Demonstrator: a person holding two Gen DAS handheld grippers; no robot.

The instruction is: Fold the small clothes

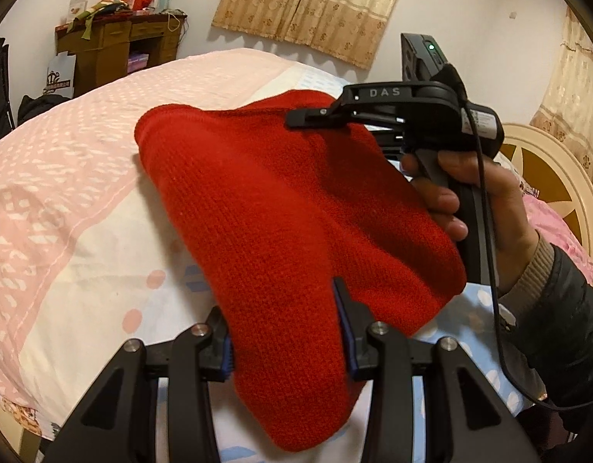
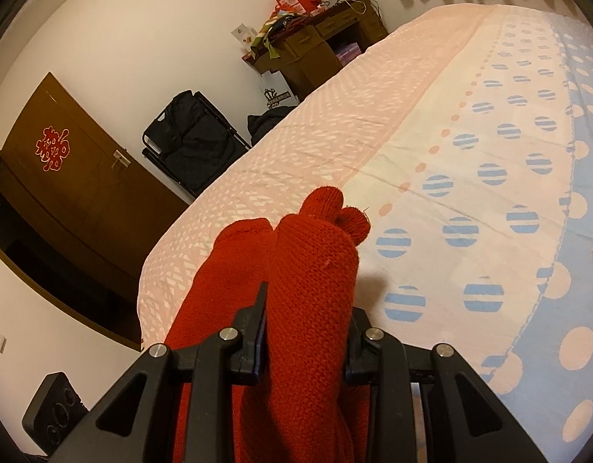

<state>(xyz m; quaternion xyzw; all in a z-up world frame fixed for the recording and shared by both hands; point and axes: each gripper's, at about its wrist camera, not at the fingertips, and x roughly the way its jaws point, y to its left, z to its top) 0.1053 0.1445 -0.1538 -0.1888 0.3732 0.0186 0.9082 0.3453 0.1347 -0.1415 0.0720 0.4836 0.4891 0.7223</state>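
Observation:
A red knitted garment [image 1: 281, 208] hangs stretched between my two grippers above the bed. My left gripper [image 1: 284, 332] is shut on its near bunched end, and the cloth bulges between the blue pads. In the left wrist view the right gripper [image 1: 296, 119] comes in from the right, held by a hand [image 1: 450, 196], and it pinches the far edge of the cloth. In the right wrist view my right gripper [image 2: 304, 332] is shut on a thick roll of the red knitted garment [image 2: 308, 270], whose tips poke out ahead of the fingers.
The bed [image 2: 470, 177] below has a sheet with pink and blue dots and a pink band along its far side. A brown cluttered desk [image 1: 115, 46], a black folding chair [image 2: 192, 139] and a brown door [image 2: 76, 177] stand beyond it. A headboard [image 1: 558, 177] lies right.

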